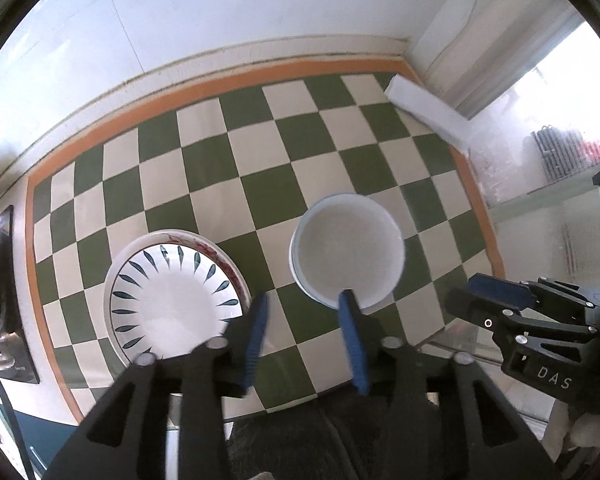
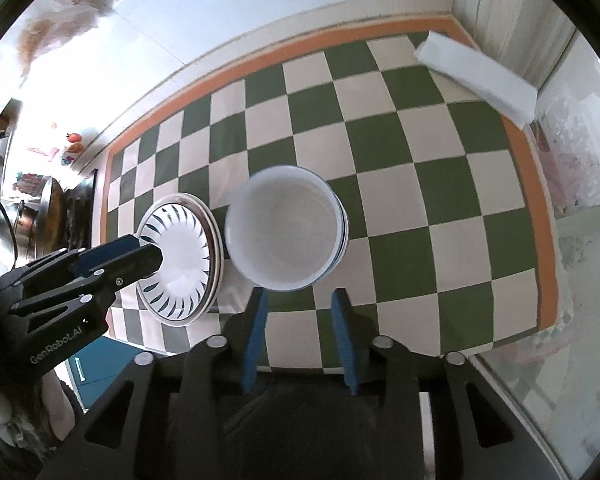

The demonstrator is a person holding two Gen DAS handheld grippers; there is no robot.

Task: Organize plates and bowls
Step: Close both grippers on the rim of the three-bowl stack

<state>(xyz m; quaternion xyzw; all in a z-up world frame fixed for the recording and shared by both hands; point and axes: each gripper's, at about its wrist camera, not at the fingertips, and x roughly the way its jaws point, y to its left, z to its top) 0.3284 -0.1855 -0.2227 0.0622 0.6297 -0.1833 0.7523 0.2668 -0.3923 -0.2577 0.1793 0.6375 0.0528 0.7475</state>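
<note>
Both tongs, left tongs (image 1: pixel 306 310) and right tongs (image 2: pixel 298 304), are held apart, empty. The stacked bowls (image 2: pixel 284 228) could be toppled if clipped off-centre.

From my remote feed: a green-and-cream checkered cloth (image 1: pixel 260 168) (orange-bordered) covers the table. On it lie stacked plates (image 1: pixel 172 296), stacked bowls (image 1: pixel 348 248) just beside them, and a white box (image 1: pixel 428 114) at the far corner.

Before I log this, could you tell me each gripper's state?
Left gripper: open, holding nothing.
Right gripper: open, holding nothing.
</note>
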